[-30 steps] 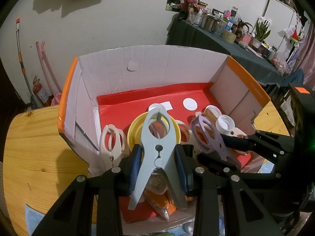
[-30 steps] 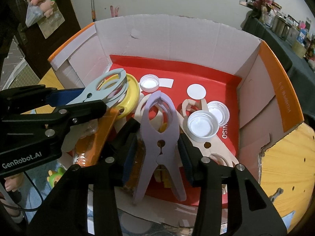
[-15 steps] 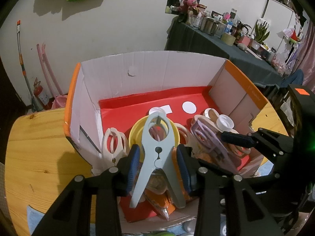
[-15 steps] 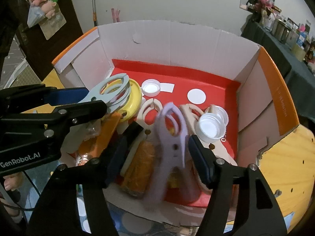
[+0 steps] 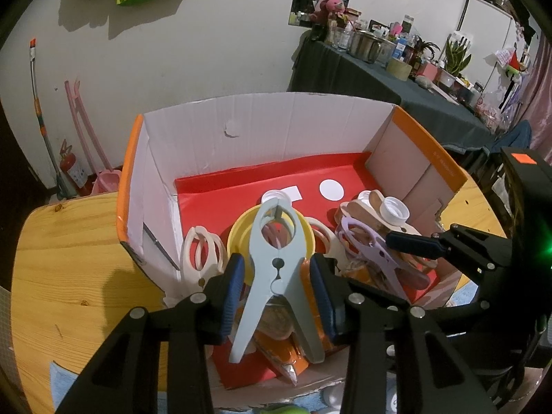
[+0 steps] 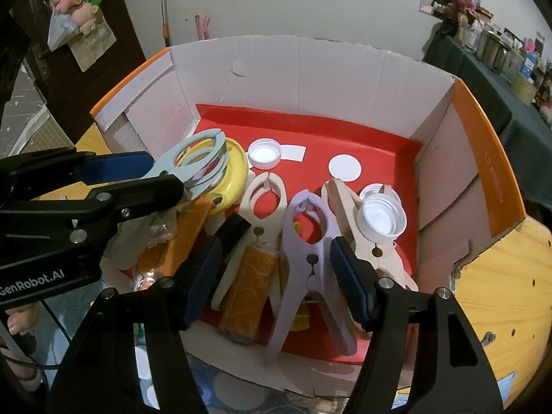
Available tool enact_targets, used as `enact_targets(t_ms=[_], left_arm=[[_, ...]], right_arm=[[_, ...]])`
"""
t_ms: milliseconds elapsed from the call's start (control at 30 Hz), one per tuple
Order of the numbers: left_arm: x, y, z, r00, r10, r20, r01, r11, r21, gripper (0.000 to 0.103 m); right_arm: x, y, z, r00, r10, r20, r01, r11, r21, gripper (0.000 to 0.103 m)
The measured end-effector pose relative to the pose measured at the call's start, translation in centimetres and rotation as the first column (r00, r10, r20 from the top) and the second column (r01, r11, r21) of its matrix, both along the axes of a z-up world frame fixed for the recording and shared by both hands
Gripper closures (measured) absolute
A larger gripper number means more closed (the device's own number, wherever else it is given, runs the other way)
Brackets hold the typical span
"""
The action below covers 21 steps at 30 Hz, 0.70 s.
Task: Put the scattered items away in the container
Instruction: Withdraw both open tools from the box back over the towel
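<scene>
An open cardboard box (image 5: 262, 131) (image 6: 310, 76) with a red floor holds the items. My left gripper (image 5: 277, 272) sits around a pale blue clothes peg (image 5: 276, 258) over the box's near side; its pads look slightly apart from the peg. In the right wrist view the same peg (image 6: 193, 165) sits in that gripper above a yellow lid (image 6: 236, 172). My right gripper (image 6: 272, 262) is open, and a lilac peg (image 6: 307, 258) lies loose between its fingers on the pile. The lilac peg also shows in the left wrist view (image 5: 369, 248).
In the box lie cream pegs (image 6: 265, 200), white bottle caps (image 6: 381, 219) (image 6: 264, 153), orange snack packets (image 6: 250, 286) and a yellow lid (image 5: 241, 231). The box stands on a wooden table (image 5: 62, 276). A cluttered dark table (image 5: 396, 86) stands behind at the right.
My right gripper opened and the lilac peg dropped onto the pile in the box. My left gripper drew back a little and its fingers spread slightly around the blue peg.
</scene>
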<state>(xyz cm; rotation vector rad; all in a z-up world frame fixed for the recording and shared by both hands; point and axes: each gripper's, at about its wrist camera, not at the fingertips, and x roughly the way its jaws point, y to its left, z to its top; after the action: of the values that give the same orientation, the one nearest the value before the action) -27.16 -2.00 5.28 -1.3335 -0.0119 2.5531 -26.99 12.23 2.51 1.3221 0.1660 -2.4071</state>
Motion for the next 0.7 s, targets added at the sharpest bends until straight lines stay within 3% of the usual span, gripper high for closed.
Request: enact_targets(t_ms=[100,200,300,533,700], left_arm=[[0.0,0.0,0.0,1.0,0.0,-0.001,0.0,1.0,0.001,0.06],[0.2,0.0,0.1,1.0,-0.004,-0.008,0.004,1.0,0.0,0.053],[0.4,0.0,0.4,1.0,-0.003,-0.018,0.003,1.0,0.002,0.048],[0.8,-0.3,1.2,1.0,0.005,-0.031,-0.005,1.0,0.013,0.046],[2.2,-0.3,2.9,0.997,-0.001,-0.075,0.002,1.0,0.01,0.037]], right_arm=[[0.1,0.0,0.1,1.0,0.004,-0.002,-0.004,1.0,0.0,0.039],[0.2,0.1,0.1,1.0,0.003,-0.005,-0.003,1.0,-0.001,0.038],[0.3,0.1,0.2,1.0,0.003,-0.014,-0.003,1.0,-0.001,0.03],[0.9,0.1,0.8,1.0,0.008,-0.029,-0.009,1.0,-0.011,0.03],[2.1,0.1,2.0,0.998,0.019,-0.062,-0.02,1.0,-0.017,0.03]])
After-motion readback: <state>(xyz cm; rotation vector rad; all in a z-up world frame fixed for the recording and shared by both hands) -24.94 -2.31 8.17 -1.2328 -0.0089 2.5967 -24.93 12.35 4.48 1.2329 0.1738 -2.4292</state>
